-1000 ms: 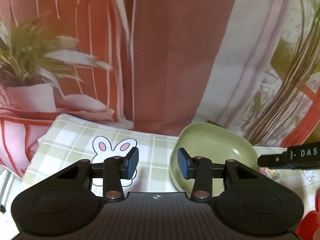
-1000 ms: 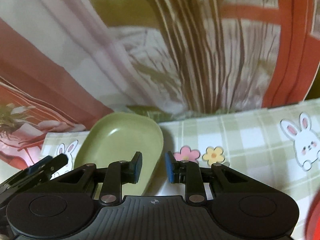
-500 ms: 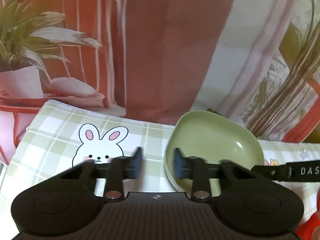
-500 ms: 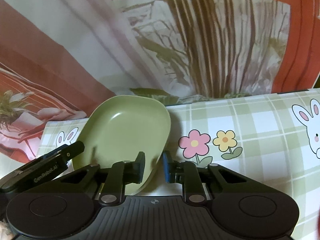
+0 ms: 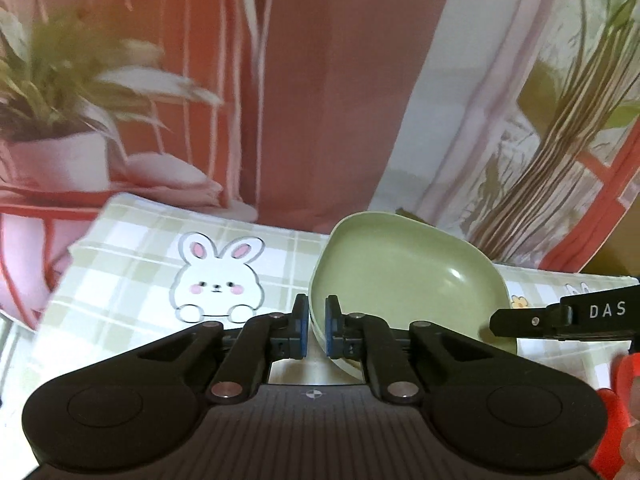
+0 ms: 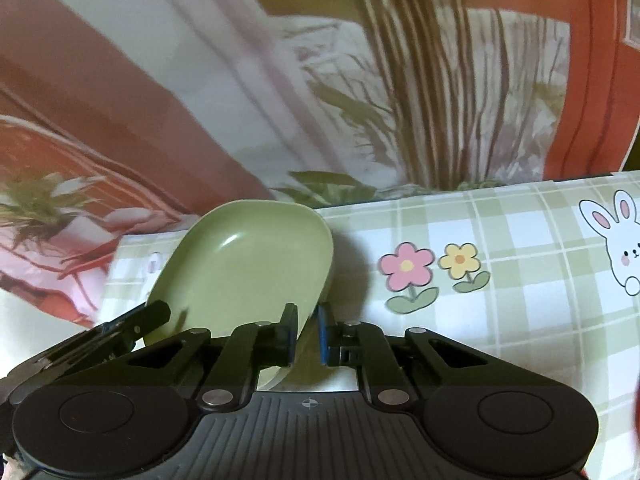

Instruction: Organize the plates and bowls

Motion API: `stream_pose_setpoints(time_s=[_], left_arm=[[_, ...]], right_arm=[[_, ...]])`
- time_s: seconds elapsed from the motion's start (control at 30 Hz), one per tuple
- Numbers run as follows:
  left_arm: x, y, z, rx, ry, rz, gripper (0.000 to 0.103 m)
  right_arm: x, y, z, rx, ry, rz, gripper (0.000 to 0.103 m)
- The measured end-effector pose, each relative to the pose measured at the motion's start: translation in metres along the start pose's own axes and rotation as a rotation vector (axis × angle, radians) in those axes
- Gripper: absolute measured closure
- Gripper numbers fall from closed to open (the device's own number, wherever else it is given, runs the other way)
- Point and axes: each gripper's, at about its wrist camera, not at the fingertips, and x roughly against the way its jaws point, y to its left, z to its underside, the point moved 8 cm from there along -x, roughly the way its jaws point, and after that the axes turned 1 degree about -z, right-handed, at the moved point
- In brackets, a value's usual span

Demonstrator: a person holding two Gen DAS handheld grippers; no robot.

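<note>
A pale green plate (image 5: 404,276) with rounded corners is held tilted above the checked tablecloth (image 5: 132,280). My left gripper (image 5: 316,326) is shut on its left rim. My right gripper (image 6: 307,336) is shut on its right rim; the plate (image 6: 244,268) fills the left middle of the right wrist view. The right gripper's black finger shows at the right edge of the left wrist view (image 5: 560,316), and the left gripper's finger shows at the lower left of the right wrist view (image 6: 132,324).
The tablecloth (image 6: 520,280) has rabbit (image 5: 218,276) and flower (image 6: 408,268) prints. A patterned red, white and olive curtain (image 5: 320,100) hangs right behind the table. Something red (image 5: 624,420) sits at the lower right edge of the left wrist view.
Both grippers have closed onto the plate's opposite rims, and the plate has risen off the cloth and tilted.
</note>
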Motion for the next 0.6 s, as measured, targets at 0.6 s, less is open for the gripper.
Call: stream_pose_setpoints(time_s=[0.6], left_arm=[[0.156, -0.014, 0.003, 0.018, -0.142, -0.097, 0.091]], right_arm=[[0.118, 0.051, 0.025, 0.078, -0.1, -0.095, 0.092]])
